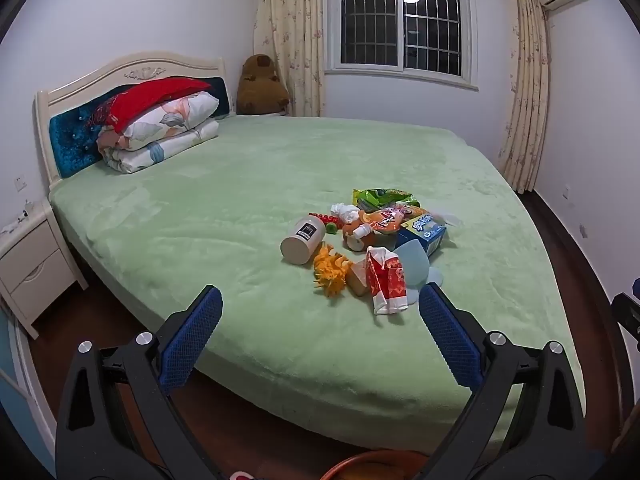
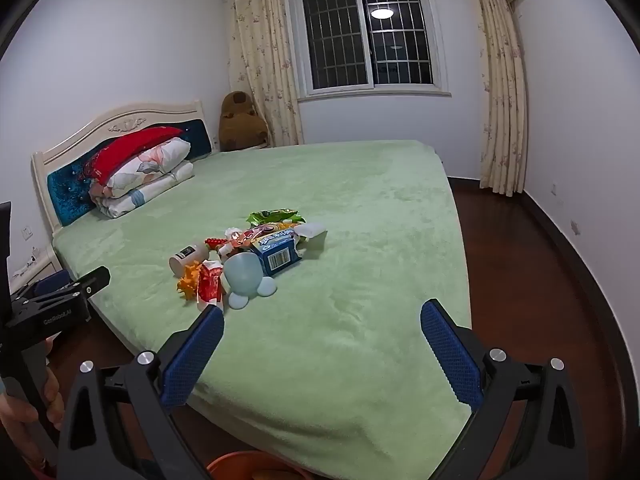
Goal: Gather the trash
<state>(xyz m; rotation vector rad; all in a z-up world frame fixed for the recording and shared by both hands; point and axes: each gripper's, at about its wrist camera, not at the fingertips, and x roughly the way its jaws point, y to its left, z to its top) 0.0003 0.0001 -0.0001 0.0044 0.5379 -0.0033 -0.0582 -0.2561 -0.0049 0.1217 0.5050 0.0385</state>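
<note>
Nothing looks collected yet: the trash pile (image 1: 368,248) lies untouched near the bed's (image 1: 240,208) foot edge, while the left tool (image 1: 320,312) and right tool (image 2: 322,330) hover spread and empty.

The bed (image 1: 240,208) wears a plain pale green cover. Its headboard (image 1: 68,136) is cream around a deep blue tufted panel. The folded quilt (image 1: 160,140) is white with a floral print, under a red cloth (image 1: 156,98). The curtains (image 1: 294,40) are cream with small flowers. The box (image 2: 278,254) is blue, the snack bag (image 2: 272,216) green, the packet (image 1: 384,276) red and white, and the cup (image 1: 302,240) cream. Each tool's pads (image 1: 192,344) are blue mesh on black.
</note>
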